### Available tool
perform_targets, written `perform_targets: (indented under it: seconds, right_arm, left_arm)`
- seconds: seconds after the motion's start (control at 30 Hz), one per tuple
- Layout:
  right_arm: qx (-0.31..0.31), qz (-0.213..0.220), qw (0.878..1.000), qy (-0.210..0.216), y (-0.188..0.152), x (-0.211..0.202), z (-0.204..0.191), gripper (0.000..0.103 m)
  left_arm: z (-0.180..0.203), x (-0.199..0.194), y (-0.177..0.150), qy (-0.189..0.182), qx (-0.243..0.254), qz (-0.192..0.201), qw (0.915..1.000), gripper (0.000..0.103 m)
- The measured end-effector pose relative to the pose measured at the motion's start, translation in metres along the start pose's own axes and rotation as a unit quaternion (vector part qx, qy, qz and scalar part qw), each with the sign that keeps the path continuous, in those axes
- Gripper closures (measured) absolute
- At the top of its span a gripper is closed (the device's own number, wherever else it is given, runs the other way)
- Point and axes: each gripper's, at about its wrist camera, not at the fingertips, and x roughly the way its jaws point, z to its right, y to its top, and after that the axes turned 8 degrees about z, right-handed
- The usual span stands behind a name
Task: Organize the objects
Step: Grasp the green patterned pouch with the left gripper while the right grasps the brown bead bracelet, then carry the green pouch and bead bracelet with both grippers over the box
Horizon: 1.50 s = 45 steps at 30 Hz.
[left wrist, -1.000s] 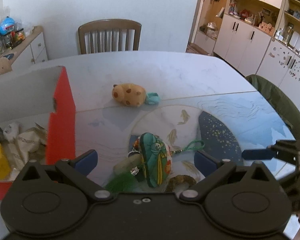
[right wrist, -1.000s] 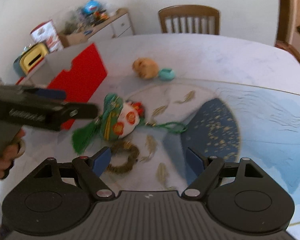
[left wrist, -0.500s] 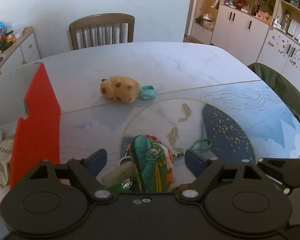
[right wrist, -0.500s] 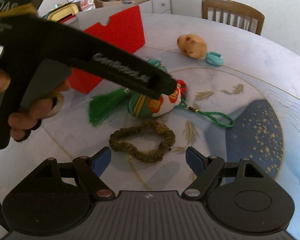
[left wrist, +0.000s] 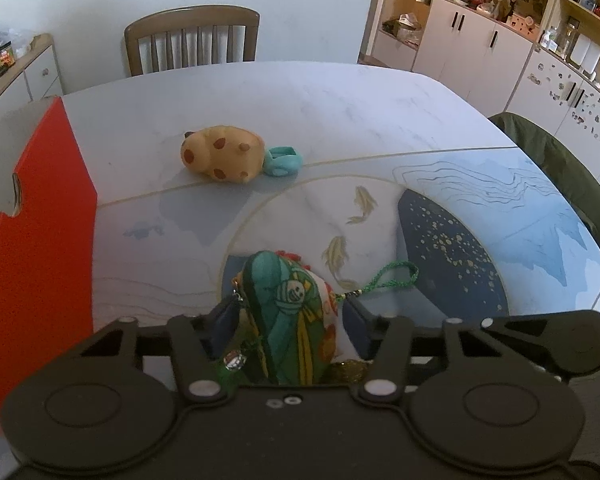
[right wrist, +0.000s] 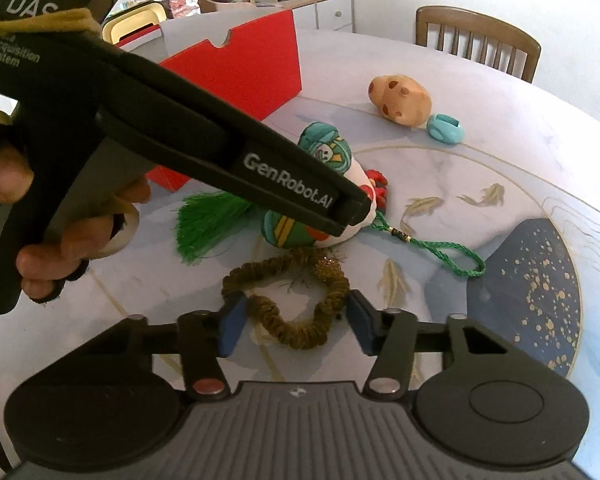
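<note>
A: Where's the stuffed green-and-white fabric charm (left wrist: pixel 290 312)?

B: Near table (left wrist: pixel 340 100) edge, left gripper (left wrist: pixel 290 318) clenched on its soft belly; light, squashy, tassel dangling.

A: The right gripper (right wrist: pixel 294 322)?

B: Parted, straddling the floppy olive braided ring (right wrist: pixel 296 300), gripping nothing.

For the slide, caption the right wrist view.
Left gripper closing on the embroidered charm while the right gripper straddles an olive scrunchie on the table.
</note>
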Motion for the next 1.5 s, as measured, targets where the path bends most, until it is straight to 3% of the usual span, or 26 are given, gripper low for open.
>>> perform_targets:
  seconds: [0.2,0.3,0.57,0.93,1.5]
  right_arm:
    - [-0.007,0.000,1.000,-0.016,-0.002,-0.002,-0.003,0.083]
    - [0.003,0.000,1.000,-0.022,-0.004,-0.006,-0.001,0.087]
    - [0.044,0.016,0.998,-0.048,-0.006,-0.033,0.014,0.089]
    - [0.097,0.074,0.990,-0.073,0.018,-0.090,0.027,0.089]
    - [0.103,0.122,0.985,-0.068,0.078,-0.124,-0.013,0.089]
  left_arm:
    - [0.000,-0.002,-0.001,-0.002,0.000,0.001,1.0000,0.059]
    - [0.000,-0.004,-0.001,0.000,0.001,0.003,1.0000,0.062]
    - [-0.005,-0.026,0.007,-0.003,-0.012,0.010,0.9999,0.063]
    - [-0.026,-0.073,0.021,-0.022,-0.067,0.021,0.9973,0.063]
    - [-0.075,-0.144,0.052,-0.006,-0.102,0.051,0.9934,0.063]
